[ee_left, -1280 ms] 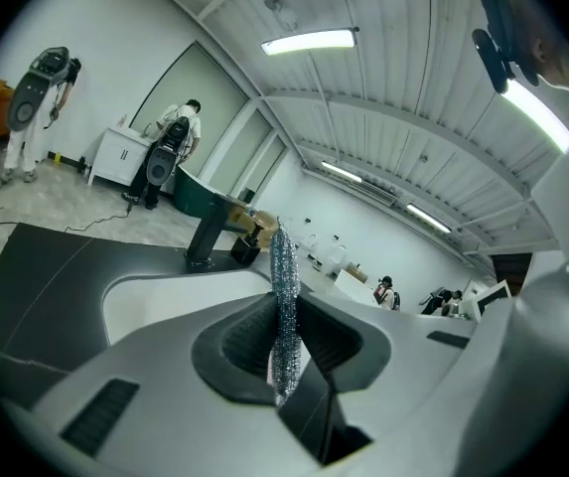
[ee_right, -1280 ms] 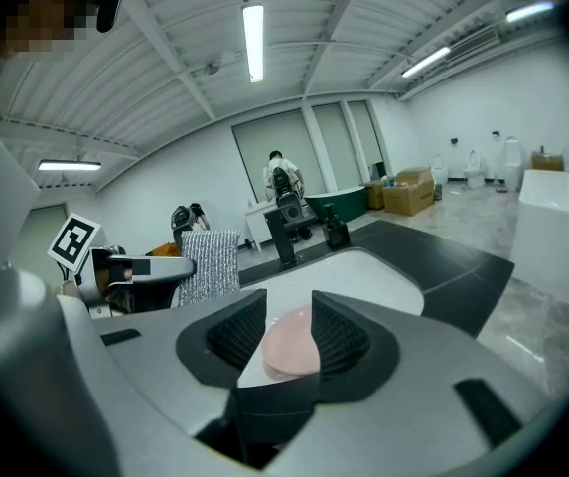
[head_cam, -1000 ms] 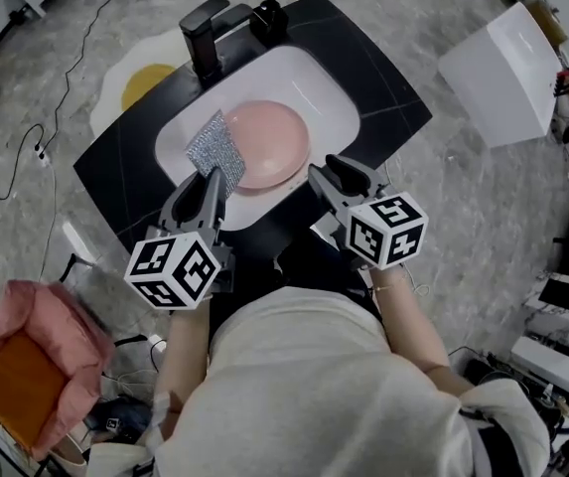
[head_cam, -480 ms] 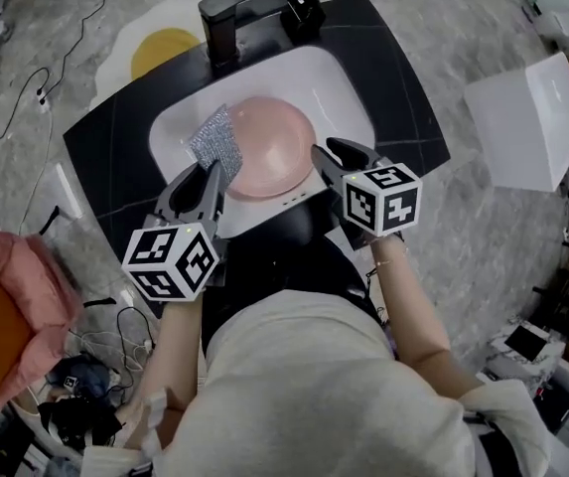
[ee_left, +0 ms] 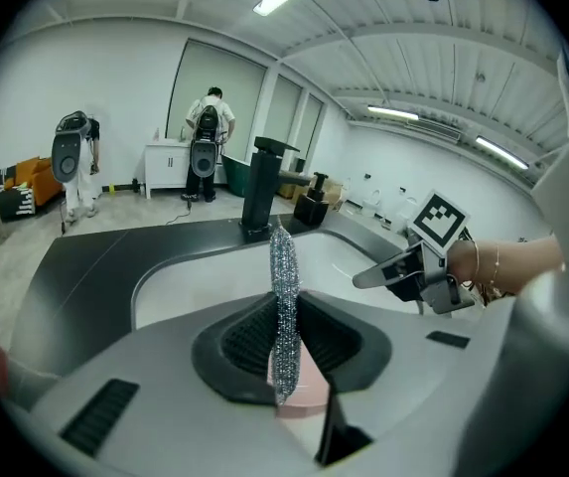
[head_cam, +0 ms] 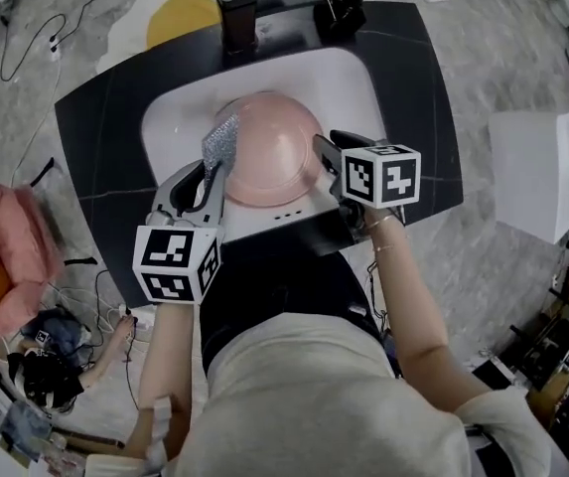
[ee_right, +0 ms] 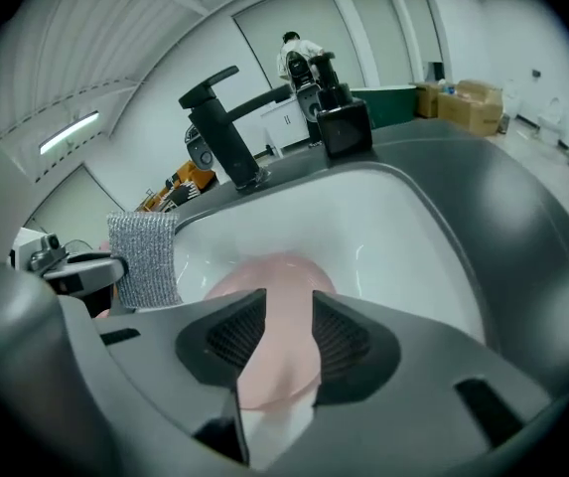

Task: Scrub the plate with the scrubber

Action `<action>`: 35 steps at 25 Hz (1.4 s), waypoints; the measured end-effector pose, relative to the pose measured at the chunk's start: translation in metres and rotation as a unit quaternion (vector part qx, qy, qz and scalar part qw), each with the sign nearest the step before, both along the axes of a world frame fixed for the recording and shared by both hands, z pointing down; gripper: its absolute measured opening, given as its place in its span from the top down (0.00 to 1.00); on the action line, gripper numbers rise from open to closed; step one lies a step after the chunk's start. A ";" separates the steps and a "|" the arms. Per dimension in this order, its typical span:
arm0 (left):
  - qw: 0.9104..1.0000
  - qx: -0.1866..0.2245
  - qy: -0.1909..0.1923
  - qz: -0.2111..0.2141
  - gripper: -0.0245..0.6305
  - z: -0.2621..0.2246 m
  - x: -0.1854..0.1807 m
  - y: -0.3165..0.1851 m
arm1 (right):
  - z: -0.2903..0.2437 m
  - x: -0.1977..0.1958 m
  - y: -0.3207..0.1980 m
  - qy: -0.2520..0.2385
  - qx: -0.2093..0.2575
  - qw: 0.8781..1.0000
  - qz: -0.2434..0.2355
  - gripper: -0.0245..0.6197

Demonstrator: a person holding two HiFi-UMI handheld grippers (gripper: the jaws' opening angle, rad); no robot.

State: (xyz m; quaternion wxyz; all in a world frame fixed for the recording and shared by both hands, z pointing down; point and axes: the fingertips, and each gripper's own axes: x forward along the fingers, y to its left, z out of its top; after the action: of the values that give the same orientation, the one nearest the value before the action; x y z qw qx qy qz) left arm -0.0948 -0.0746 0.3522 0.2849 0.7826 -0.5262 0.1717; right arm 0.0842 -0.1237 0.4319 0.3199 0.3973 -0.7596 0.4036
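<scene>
Left gripper [head_cam: 209, 175] pinches the scrubber [ee_left: 284, 296] upright at the plate [head_cam: 274, 157]'s left rim. Right gripper [head_cam: 328, 153] clamps its right rim, by the sink [head_cam: 165, 127]'s near edge.

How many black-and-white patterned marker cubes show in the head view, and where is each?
2. One cube sits on the left gripper, which holds the silver mesh scrubber; the other sits on the right gripper, which grips the pink round plate. None appears hidden.
</scene>
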 end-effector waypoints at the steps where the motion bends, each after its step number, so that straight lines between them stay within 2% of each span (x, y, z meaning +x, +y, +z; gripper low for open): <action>1: 1.000 -0.005 -0.002 -0.003 0.85 0.004 0.000 0.000 | 0.005 0.000 -0.004 0.003 -0.004 1.000 -0.002 0.74; 5: 1.000 -0.022 -0.012 -0.019 0.85 0.020 0.000 0.000 | 0.027 0.001 -0.016 0.025 -0.026 0.999 -0.023 0.72; 7: 0.999 -0.031 -0.010 -0.025 0.85 0.029 0.003 0.000 | 0.037 0.001 -0.019 0.035 -0.039 0.998 -0.043 0.75; 10: 0.999 -0.042 -0.012 -0.021 0.85 0.040 0.007 0.000 | 0.052 0.001 -0.020 0.056 -0.058 0.994 -0.072 0.75; 16: 0.998 -0.040 -0.007 -0.045 0.85 0.048 0.007 -0.006 | 0.080 0.010 -0.017 0.090 -0.099 0.988 -0.074 0.73; 24: 0.998 -0.046 0.001 -0.039 0.85 0.056 0.021 -0.011 | 0.103 0.009 -0.013 0.105 -0.135 0.981 -0.090 0.75; 29: 0.998 -0.052 -0.002 -0.034 0.85 0.060 0.023 -0.013 | 0.110 0.004 -0.010 0.087 -0.160 0.980 -0.082 0.76; 32: 0.998 -0.057 -0.004 -0.027 0.85 0.063 0.025 -0.016 | 0.113 0.005 -0.010 0.087 -0.163 0.979 -0.084 0.82; 35: 0.998 -0.065 -0.004 -0.015 0.85 0.070 0.029 -0.020 | 0.114 0.002 -0.010 0.080 -0.157 0.979 -0.107 0.86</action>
State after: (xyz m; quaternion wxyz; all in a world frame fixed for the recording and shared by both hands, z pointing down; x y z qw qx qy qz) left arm -0.0658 -0.0948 0.4222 0.3356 0.7539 -0.5265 0.2045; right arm 0.0862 -0.1337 0.5455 0.4789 0.2896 -0.6968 0.4486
